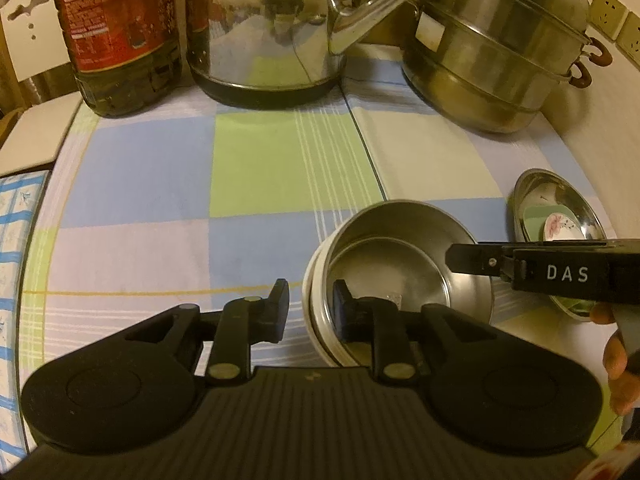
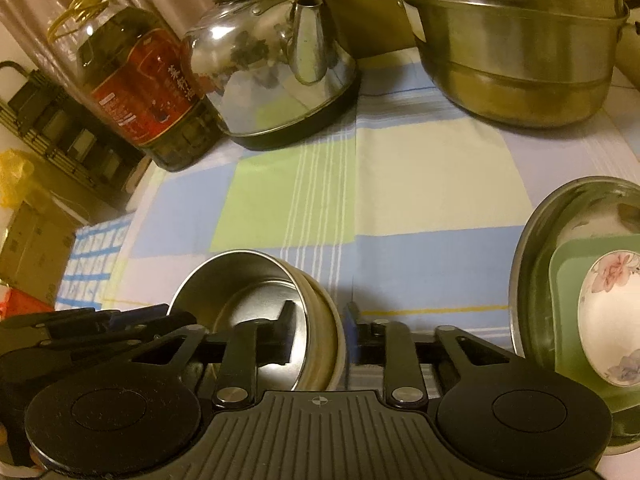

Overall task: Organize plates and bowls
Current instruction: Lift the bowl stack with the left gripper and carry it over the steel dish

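Dim warm yellowish light, glare on the kettle (image 1: 264, 28), fisheye-bent edges, dark corners, slight softness

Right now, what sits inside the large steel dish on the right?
In the large steel dish lies a green square plate, with a white floral plate on top of it. What lies beneath the green plate is covered.

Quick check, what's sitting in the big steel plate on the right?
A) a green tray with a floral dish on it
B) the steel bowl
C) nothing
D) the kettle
A: the right wrist view shows the steel plate holding a green tray with a floral dish on top; the steel bowl sits apart to its left, nested in a white bowl.
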A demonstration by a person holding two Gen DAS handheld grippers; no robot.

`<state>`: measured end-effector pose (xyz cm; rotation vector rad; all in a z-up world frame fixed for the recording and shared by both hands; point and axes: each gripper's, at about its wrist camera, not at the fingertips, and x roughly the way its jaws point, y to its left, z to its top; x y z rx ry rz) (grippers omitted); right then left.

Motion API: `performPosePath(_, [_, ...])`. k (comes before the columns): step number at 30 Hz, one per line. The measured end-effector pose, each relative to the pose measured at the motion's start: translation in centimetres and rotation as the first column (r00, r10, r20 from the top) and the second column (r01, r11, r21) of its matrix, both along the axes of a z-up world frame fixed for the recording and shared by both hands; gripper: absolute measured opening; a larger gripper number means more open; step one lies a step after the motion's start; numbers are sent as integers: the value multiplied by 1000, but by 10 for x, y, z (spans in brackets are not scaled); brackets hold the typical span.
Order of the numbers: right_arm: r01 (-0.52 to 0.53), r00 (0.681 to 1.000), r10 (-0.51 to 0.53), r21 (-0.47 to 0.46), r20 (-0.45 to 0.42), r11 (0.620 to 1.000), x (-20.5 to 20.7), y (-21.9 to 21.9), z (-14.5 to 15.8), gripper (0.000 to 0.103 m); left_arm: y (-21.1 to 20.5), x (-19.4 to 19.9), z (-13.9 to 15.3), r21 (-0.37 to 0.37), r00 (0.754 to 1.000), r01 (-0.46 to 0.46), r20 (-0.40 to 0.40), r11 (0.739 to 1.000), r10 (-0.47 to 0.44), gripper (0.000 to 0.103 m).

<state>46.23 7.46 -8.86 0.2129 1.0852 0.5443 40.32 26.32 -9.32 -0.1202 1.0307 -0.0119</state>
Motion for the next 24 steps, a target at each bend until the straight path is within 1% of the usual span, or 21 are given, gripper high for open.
performPosePath(3, [8, 999, -8, -5, -37, 1000, 2, 2, -6, 30, -2, 3, -6, -3, 1000, 2, -22, 1000, -2, 20])
performPosePath(5, [8, 999, -8, -7, -45, 1000, 3, 3, -9, 30, -3, 4, -9, -20, 999, 3, -33, 1000, -4, 20])
performPosePath(10, [18, 996, -19, -11, -84, 1000, 8, 6, -17, 30, -2, 7, -12, -31, 999, 3, -43, 1000, -4, 19])
performPosePath(14, [20, 995, -21, -10, -101, 1000, 11, 6, -20, 29, 1, 8, -14, -42, 999, -1, -49, 999, -1, 18])
performPosePath(17, [16, 994, -18, -26, -105, 1000, 13, 7, -21, 25, 0, 9, -14, -38, 999, 2, -48, 999, -4, 18])
performPosePath(24, [-22, 992, 14, -61, -122, 998, 11, 10, -18, 23, -2, 6, -14, -24, 998, 6, -57, 1000, -8, 18])
